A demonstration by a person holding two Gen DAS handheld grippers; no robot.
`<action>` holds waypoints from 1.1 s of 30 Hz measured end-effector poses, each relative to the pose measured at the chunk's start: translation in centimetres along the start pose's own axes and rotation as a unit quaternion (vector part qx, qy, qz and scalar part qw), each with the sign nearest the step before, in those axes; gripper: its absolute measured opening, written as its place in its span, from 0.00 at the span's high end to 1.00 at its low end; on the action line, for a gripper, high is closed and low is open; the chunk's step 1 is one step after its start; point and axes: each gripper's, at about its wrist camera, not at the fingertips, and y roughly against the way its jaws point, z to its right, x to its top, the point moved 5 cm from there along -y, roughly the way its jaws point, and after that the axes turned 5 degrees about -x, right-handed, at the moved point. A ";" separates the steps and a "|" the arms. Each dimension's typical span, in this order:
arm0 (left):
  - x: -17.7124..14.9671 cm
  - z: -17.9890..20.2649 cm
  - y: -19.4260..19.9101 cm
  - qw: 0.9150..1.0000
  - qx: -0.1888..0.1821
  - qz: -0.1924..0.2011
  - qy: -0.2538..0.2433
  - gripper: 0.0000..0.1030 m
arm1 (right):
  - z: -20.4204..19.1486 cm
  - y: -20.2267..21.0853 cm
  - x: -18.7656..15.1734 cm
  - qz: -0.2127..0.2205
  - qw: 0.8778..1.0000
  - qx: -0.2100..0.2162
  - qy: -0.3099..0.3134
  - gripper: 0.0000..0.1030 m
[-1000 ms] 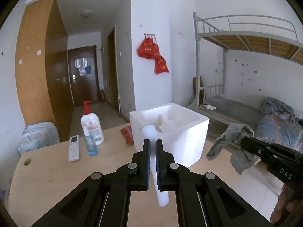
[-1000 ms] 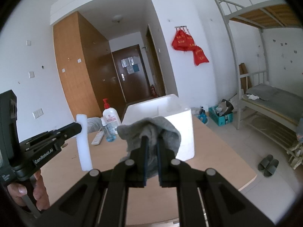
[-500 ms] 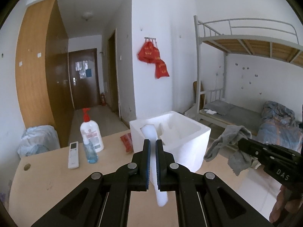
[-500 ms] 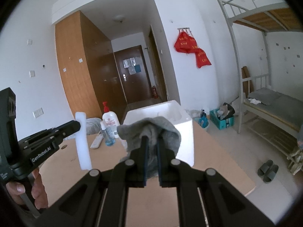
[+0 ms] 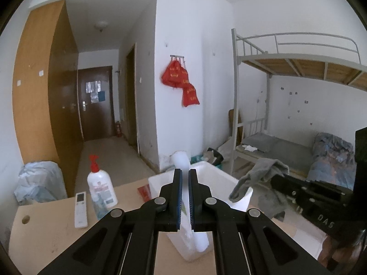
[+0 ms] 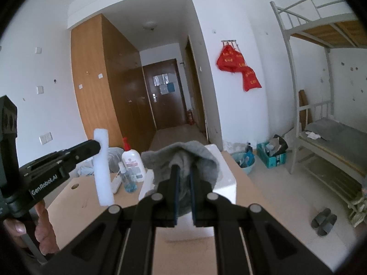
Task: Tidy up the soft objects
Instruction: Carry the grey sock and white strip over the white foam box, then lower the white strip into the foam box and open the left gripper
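Foam stick point(image 5: 183, 167) pinched upright in left claw point(image 5: 185, 197) above foam box point(image 5: 220, 178) on bench point(image 5: 55, 215) | grey cloth point(image 6: 183, 160) pinched in right claw point(image 6: 183, 194) beside box | both raised, likely for dropping in.

Grey cloth point(image 6: 183, 160), white foam stick point(image 6: 103, 169), white foam box point(image 5: 213, 181), red bags point(image 5: 181, 80), tan table point(image 5: 50, 224)

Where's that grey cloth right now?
The grey cloth hangs pinched in the right gripper, held up in front of the white foam box on the table; the left wrist view shows it at right.
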 end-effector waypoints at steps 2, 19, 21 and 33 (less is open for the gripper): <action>0.4 -0.1 -0.7 1.000 -0.003 0.001 0.002 0.95 | 0.0 -0.6 0.4 0.000 1.000 0.001 0.002 0.89; 1.3 0.5 -8.1 0.999 -0.044 -0.029 0.006 0.95 | 1.6 -3.8 1.3 -0.003 1.000 -0.015 -0.005 0.89; 1.2 0.5 -9.2 0.998 -0.047 -0.034 0.007 0.95 | 2.0 -4.1 1.3 -0.004 1.000 -0.018 -0.009 0.89; -0.1 0.4 -13.2 0.996 -0.042 -0.072 0.007 0.95 | 3.2 -5.4 1.2 -0.015 0.999 -0.030 -0.021 0.89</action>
